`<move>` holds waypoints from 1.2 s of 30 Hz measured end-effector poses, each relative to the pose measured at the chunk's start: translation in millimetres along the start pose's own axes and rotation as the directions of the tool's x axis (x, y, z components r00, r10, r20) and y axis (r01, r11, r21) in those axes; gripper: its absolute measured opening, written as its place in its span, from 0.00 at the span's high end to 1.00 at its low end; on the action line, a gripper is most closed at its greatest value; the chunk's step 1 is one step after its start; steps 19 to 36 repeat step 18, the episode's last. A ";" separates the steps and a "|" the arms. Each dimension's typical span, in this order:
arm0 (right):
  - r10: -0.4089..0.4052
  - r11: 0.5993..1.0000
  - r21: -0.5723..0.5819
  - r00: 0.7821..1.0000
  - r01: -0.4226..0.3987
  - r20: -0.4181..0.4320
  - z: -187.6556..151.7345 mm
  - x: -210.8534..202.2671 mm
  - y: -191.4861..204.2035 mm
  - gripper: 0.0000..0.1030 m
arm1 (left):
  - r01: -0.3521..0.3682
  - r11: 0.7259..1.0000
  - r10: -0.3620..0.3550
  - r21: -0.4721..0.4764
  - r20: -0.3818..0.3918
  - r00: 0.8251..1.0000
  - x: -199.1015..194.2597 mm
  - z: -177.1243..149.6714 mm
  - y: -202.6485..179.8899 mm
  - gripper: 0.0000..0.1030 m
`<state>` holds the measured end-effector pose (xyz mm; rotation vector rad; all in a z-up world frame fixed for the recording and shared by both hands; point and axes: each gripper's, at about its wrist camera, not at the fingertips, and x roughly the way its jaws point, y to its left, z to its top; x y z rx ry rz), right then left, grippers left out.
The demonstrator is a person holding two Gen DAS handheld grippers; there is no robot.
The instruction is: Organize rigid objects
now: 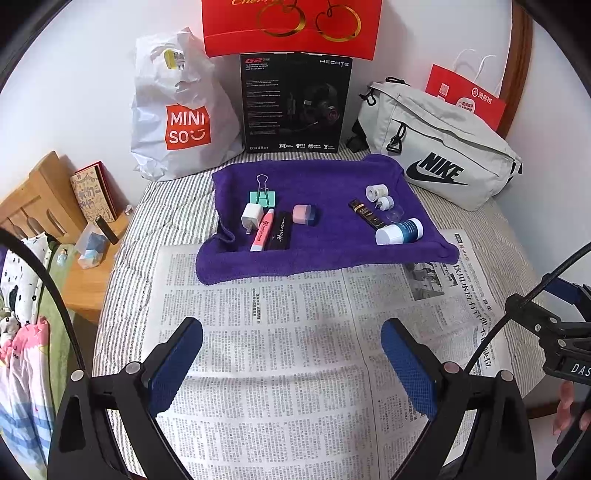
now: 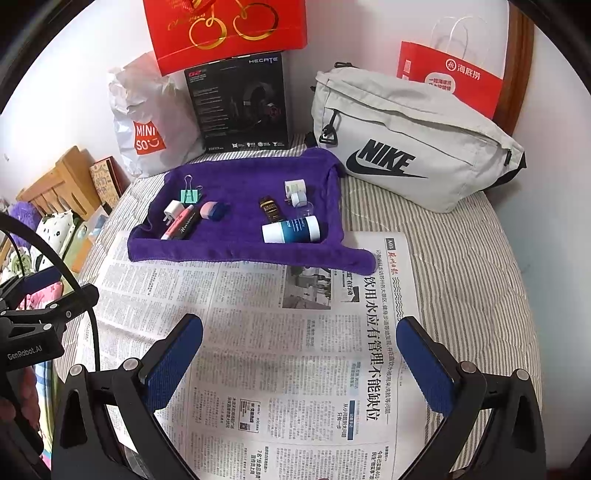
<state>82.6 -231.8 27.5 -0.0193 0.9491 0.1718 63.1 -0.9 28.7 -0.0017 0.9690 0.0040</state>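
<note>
A purple towel [image 1: 325,236] [image 2: 236,236] lies on the bed with small items in two groups. On its left: a green binder clip [image 1: 263,197], a white charger [image 1: 251,218], a pink marker [image 1: 263,230], a black case [image 1: 281,234] and a pink-and-blue eraser [image 1: 304,215]. On its right: a white-and-blue bottle [image 1: 399,230] [image 2: 291,229], a dark brown vial [image 1: 364,214] and white tape rolls [image 1: 377,192]. My left gripper [image 1: 291,363] and right gripper [image 2: 299,363] are both open and empty, over the newspaper [image 1: 295,350] [image 2: 258,350], short of the towel.
Behind the towel stand a MINISO bag [image 1: 177,110], a black headset box [image 1: 295,103], a red gift bag [image 1: 291,26], a grey Nike bag [image 1: 436,155] and a red paper bag [image 1: 469,96]. A wooden bedside table [image 1: 74,221] is at the left.
</note>
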 end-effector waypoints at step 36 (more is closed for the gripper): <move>-0.001 1.000 -0.002 1.000 0.001 0.006 1.0 -4.7 -1.7 0.00 | -0.001 1.000 0.001 0.002 -0.004 1.000 0.9 0.9 -0.3 0.05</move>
